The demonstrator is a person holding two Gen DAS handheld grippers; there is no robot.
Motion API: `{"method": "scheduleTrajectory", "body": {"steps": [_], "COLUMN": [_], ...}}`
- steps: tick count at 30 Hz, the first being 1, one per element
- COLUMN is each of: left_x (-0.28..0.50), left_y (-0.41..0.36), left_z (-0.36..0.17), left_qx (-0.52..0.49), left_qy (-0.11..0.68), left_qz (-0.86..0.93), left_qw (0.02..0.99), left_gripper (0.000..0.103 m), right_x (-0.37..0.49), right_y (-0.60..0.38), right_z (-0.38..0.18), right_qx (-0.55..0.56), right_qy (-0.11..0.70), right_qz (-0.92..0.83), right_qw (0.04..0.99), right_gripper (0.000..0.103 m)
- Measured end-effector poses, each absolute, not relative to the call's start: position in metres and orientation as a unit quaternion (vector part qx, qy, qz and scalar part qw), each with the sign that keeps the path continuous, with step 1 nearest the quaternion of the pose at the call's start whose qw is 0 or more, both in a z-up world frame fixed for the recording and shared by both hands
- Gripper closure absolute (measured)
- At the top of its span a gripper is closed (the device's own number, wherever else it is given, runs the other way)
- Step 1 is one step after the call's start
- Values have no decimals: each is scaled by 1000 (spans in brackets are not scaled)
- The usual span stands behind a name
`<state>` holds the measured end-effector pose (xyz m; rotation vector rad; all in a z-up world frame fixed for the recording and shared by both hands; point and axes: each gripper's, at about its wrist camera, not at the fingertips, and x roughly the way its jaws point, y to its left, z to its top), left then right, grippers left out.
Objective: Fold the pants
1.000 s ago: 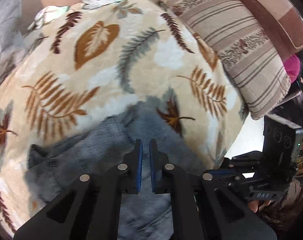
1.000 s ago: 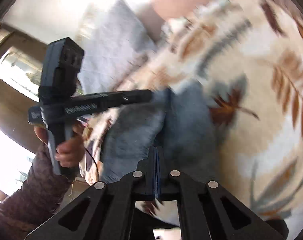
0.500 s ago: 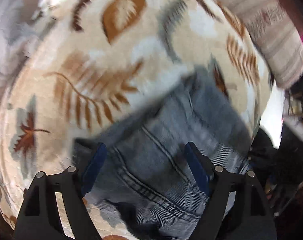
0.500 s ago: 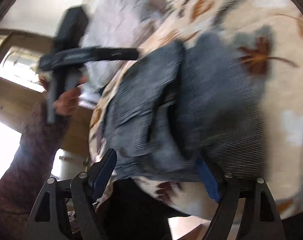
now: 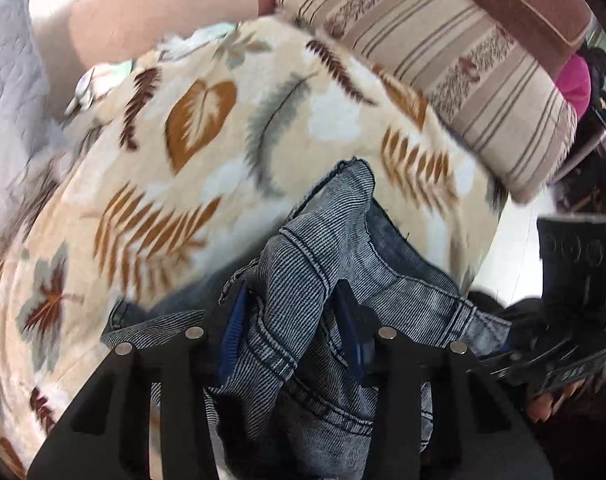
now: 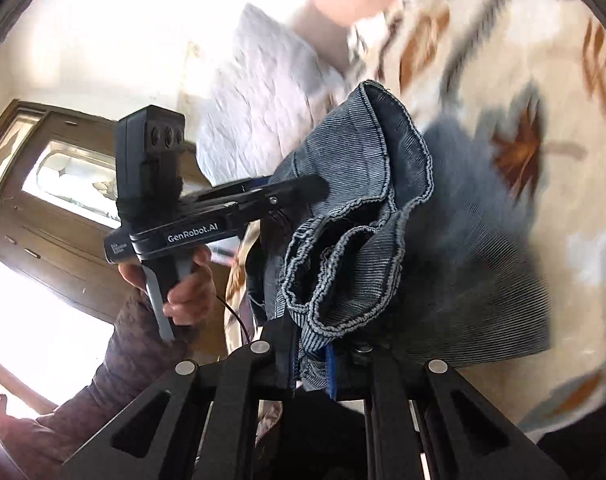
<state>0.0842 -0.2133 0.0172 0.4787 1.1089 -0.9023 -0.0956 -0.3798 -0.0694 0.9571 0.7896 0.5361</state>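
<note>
Denim pants [image 5: 335, 264]: bunched on the leaf-print blanket [image 5: 191, 152], near edge. Left gripper [image 5: 291, 328]: jaws just closing, bunched waistband between them. Right gripper [image 6: 311, 364]: jaws just closed, clamped on a hem. Garment's length runs between both grips, lifted from the blanket.

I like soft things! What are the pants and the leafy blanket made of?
The pants look like denim: faded blue-grey, ribbed weave, thick stitched seams, frayed hems. The blanket looks like plush fleece, with a matte fuzzy surface and printed leaves, though blur leaves that unsure.
</note>
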Motion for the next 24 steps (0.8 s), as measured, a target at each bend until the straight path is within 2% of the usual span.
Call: {"method": "scheduleTrajectory", "body": {"steps": [4,5,7,10,12,13,14,16,19,22,23,24], "left_x": [98,98,95,96,97,99,101,103,103,106,105,105], "left_y": [-244,-244,-237,-210,-180,-162,-149,-116,-88,-68,-67,-66], "left_z": [-45,-56,-44,-4,23,34,38,35,6,-28,-33,-38], "left_qx": [224,225,206,159,121,103,90,55,26,-33,-50,-69], "left_qy": [559,565,552,547,530,521,516,524,560,600,606,609], "left_qz": [-334,-317,-316,-320,-318,-305,-292,-260,-221,-199,-200,-202], "left_qw": [725,728,744,757,777,791,800,809,798,774,768,764], "left_gripper": [58,56,56,56,48,37,30,30,30,30,30,30], "right_x": [-99,-100,-107,-114,-114,-111,-100,-73,-20,29,36,44], "right_y": [-411,-413,-422,-440,-460,-463,-467,-463,-441,-411,-405,-395], "right_z": [-120,-133,-136,-109,-93,-89,-83,-77,-73,-96,-101,-103], "right_qx": [454,458,485,459,458,457,453,440,412,381,372,351], "right_qy": [430,451,443,420,391,386,383,386,403,451,464,480], "right_qz": [167,157,165,164,143,138,139,151,155,133,129,135], "right_qw": [762,750,736,766,786,789,793,797,802,796,793,793], "right_gripper": [92,88,87,66,41,38,37,37,30,29,30,48]}}
